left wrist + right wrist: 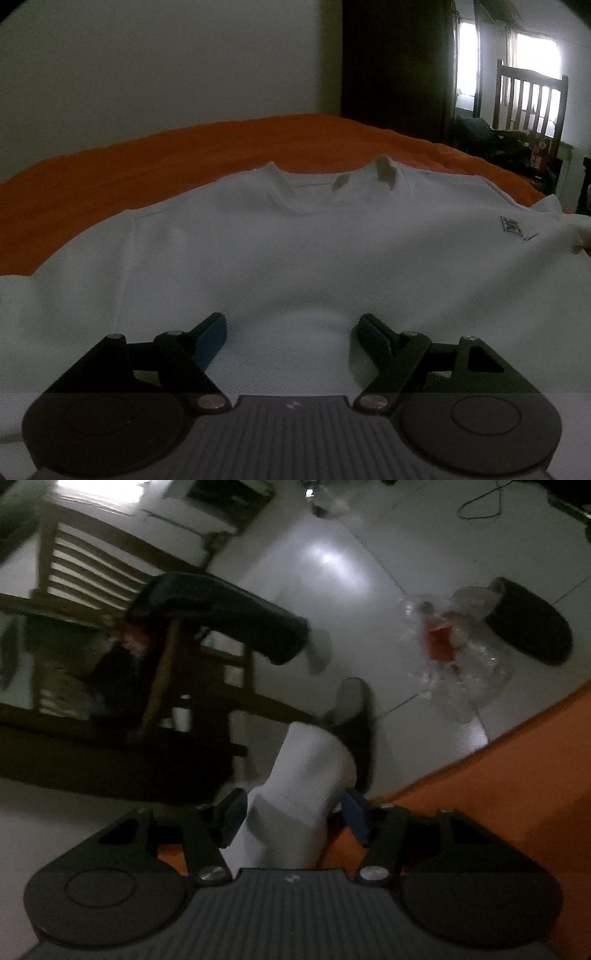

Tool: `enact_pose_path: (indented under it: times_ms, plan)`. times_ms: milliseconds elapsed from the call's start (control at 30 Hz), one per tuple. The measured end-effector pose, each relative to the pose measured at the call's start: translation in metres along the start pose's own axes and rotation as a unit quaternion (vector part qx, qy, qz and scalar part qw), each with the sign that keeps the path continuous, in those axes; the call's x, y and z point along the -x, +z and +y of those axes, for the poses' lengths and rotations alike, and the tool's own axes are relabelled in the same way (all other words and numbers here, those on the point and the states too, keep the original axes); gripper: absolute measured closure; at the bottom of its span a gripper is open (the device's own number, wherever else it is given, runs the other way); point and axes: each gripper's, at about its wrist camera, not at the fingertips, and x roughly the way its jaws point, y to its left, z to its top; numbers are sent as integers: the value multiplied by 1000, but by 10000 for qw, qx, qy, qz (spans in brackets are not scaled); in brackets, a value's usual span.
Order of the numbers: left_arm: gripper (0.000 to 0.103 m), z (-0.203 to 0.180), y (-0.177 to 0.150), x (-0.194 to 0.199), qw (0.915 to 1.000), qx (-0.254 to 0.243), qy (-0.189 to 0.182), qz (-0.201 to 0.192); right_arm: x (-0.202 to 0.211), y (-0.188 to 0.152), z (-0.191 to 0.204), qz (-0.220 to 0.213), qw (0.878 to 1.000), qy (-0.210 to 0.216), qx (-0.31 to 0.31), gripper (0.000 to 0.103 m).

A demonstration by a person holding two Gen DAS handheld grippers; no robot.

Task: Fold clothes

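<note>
White knit cotton, by the look of it: we see a white crew-neck sweatshirt with a small dark chest emblem (295, 243) lying spread face-up on the orange bedspread (155, 162), collar away from us and the body flat, one sleeve running off towards the left edge of the left wrist view. Our left gripper (291, 332) hovers low over the lower body of the garment, its fingers spread wide with nothing between them. Our right gripper (291, 816) points off the edge of the bed towards the pale tiled floor (332, 590), where a wooden slatted chair (110, 602) and a clear plastic bag (454, 642) show, blurred; between its fingers, which stand apart, lies a bunched white fabric piece (306, 775), most likely a sleeve or cuff, though we cannot say whether the pads press it or merely flank it. We judge the cloth soft, light and limp, thick enough to hold a crease loosely but sure to sag and drag if lifted from one point. Good holds would be the seams: shoulder, cuff or hem edge, pinched through both layers, with the two grippers kept level so the fold lands square. The ribbed collar looks bulkier and may spring up.
</note>
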Motion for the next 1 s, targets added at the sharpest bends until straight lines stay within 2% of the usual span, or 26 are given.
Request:
enact_pose_path:
  times_ms: [33,100,133,167,200,233,300,367,433,500,533,600,633,700,800,833,867,933,1000]
  plan:
    - [26,0,0,0,10000,7,-6,-1,-5,0,4,15,9999,-123,97,43]
    - [26,-1,1,-1,10000,-30,27,12,-15,0,12,-26,9989,-342,332,73]
    - [26,-2,2,-1,10000,-53,46,20,-12,0,17,-159,9985,-390,343,80]
    - [26,-8,10,2,9999,-99,13,0,-8,-1,23,-299,9979,-437,365,81]
    - [33,-16,21,7,9999,-153,-37,-27,6,-2,34,-503,9963,-471,512,81]
    - [44,-25,31,11,9997,-207,-86,-55,20,-4,46,-714,9938,-513,685,82]
    - [51,-41,53,21,9993,-315,-185,-110,71,-11,77,-1317,9782,-774,1404,82]
    - [49,-58,74,30,9986,-423,-284,-165,112,-12,91,-1550,9772,-696,1272,82]
    - [43,-86,108,29,9943,-843,-634,-153,125,-11,108,-1470,9774,-656,1370,81]
    - [41,-117,148,10,9874,-1250,-974,37,127,-13,124,-1449,9724,-722,1678,81]
    - [41,-131,168,-8,9831,-1384,-1190,158,123,-17,127,-1427,9687,-904,1816,81]
    - [41,-156,202,-51,9750,-1569,-1505,468,116,-27,118,-1261,9656,-1173,1950,81]
    - [42,-168,217,-75,9700,-1665,-1642,659,113,-30,108,-1178,9660,-1178,1979,81]
    - [49,-192,236,-122,9546,-2229,-1708,998,108,-36,87,-1004,9665,-1196,2039,80]
    - [53,-214,248,-173,9205,-3265,-1620,1406,99,-38,69,-564,9620,-1664,2090,69]
    - [52,-207,251,-178,9185,-3354,-1542,1420,109,-45,68,-597,9585,-1660,2241,68]
    - [50,-197,255,-181,9191,-3371,-1465,1419,118,-53,67,-635,9544,-1648,2408,67]
    - [42,-160,262,-180,9318,-2994,-1427,1475,138,-81,82,-842,9348,-1447,3131,67]
    - [33,-113,263,-172,9453,-2617,-1267,1477,156,-124,108,-801,9147,-733,3893,67]
